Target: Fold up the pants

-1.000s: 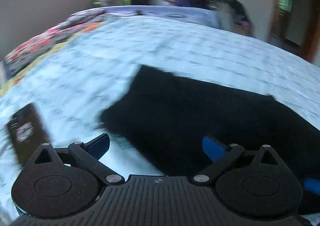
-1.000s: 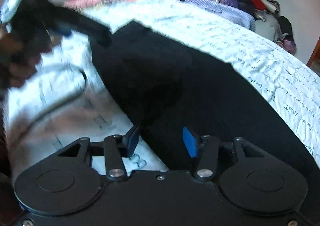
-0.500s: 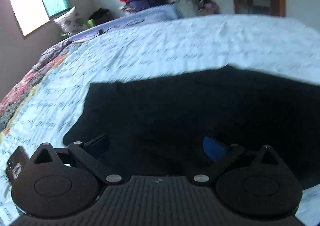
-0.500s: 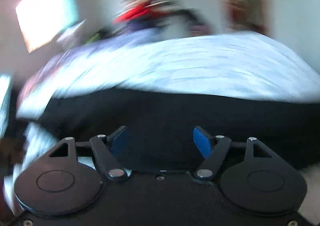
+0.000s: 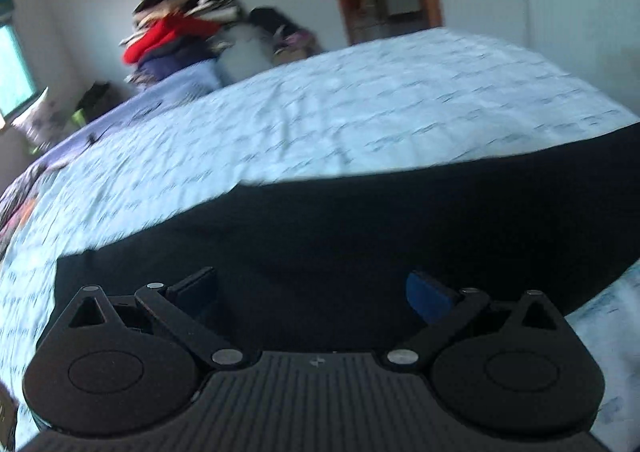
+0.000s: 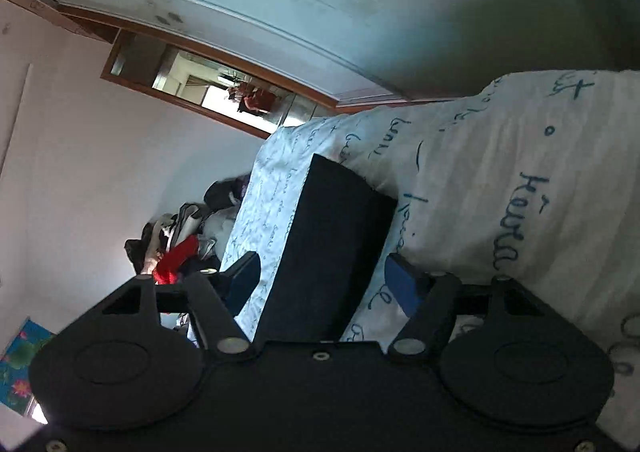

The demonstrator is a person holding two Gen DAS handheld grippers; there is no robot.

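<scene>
Right wrist: right claw (image 6: 322,280) closing, straddling pants (image 6: 328,236)

The right gripper (image 6: 322,276) has rolled sideways, so its view now shows the bed (image 6: 500,192) tipped on end. Its jaws are closing around the black pants (image 6: 328,244), apparently without pinching. The left gripper (image 5: 312,292) has swept along the pants.

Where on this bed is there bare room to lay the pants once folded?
Bare bedspread runs beyond the far edge of the black pants, out to the bed's far side. A smaller strip shows off their near right end. It's crowded at the back left, where a clothes pile sits past the bed.
</scene>
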